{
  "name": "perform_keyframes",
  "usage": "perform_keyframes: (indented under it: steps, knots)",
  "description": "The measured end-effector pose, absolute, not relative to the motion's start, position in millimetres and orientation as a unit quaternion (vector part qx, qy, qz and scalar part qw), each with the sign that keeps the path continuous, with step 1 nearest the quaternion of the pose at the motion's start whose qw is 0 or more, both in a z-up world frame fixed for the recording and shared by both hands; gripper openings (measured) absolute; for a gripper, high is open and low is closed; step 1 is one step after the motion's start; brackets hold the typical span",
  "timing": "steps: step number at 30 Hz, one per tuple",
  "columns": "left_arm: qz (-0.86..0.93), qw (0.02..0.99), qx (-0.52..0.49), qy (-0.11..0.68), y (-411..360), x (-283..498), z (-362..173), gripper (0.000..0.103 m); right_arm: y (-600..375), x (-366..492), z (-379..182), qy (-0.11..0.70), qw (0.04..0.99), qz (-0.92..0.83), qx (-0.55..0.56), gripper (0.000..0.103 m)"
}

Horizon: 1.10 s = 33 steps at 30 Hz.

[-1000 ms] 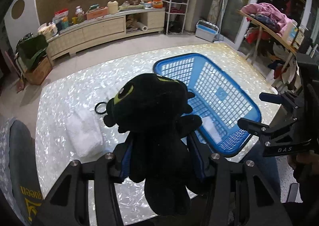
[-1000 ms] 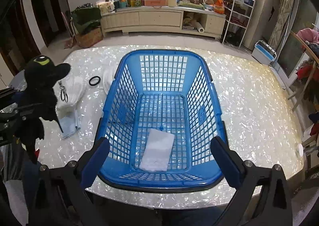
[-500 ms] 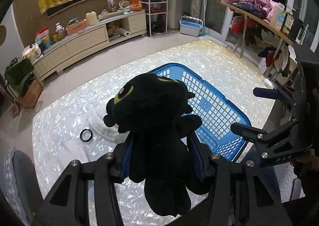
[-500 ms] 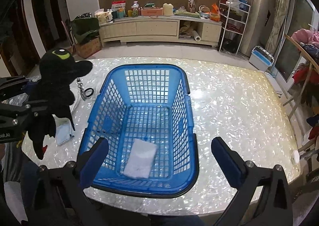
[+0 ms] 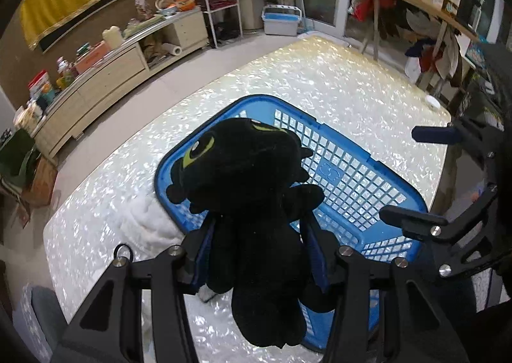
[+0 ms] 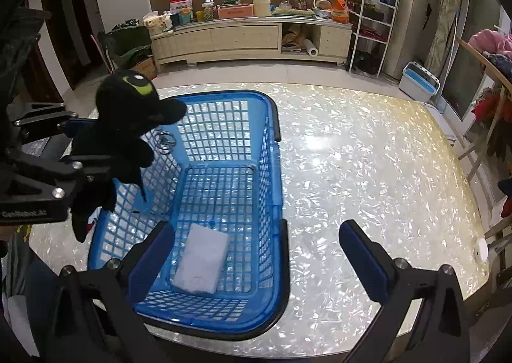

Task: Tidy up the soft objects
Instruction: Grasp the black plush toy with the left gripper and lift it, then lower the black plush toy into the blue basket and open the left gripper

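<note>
My left gripper (image 5: 256,235) is shut on a black plush dragon (image 5: 252,196) with green eyes and holds it in the air over the left rim of the blue plastic basket (image 5: 352,177). The plush (image 6: 128,126) also shows in the right wrist view, above the basket (image 6: 275,190), with key rings hanging from it. A folded white cloth (image 6: 201,264) lies in the basket's near end. My right gripper (image 6: 256,251) is open and empty at the basket's near right corner.
A white fluffy cloth (image 5: 147,225) and a black ring (image 5: 123,251) lie on the pearly table (image 6: 368,171) left of the basket. A small white disc (image 6: 481,251) sits near the table's right edge. A sideboard and shelves stand behind.
My left gripper has carried the plush rightward, from beside the basket to over its left rim. My right gripper has shifted right, off the basket's centre.
</note>
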<state>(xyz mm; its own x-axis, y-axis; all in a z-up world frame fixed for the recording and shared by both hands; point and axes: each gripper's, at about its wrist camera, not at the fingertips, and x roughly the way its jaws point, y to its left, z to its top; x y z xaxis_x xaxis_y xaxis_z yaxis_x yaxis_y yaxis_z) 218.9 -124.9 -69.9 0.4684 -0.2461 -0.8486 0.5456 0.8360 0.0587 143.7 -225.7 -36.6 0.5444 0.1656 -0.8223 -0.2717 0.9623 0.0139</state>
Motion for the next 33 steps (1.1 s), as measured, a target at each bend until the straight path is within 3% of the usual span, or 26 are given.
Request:
perform_keyframes:
  steps: [33]
  knots:
    - [-0.246,0.785,0.215,0.527,-177,285,-150,0.052,-243,163,-63,0.499,0.857,0.123,-0.031,0.103]
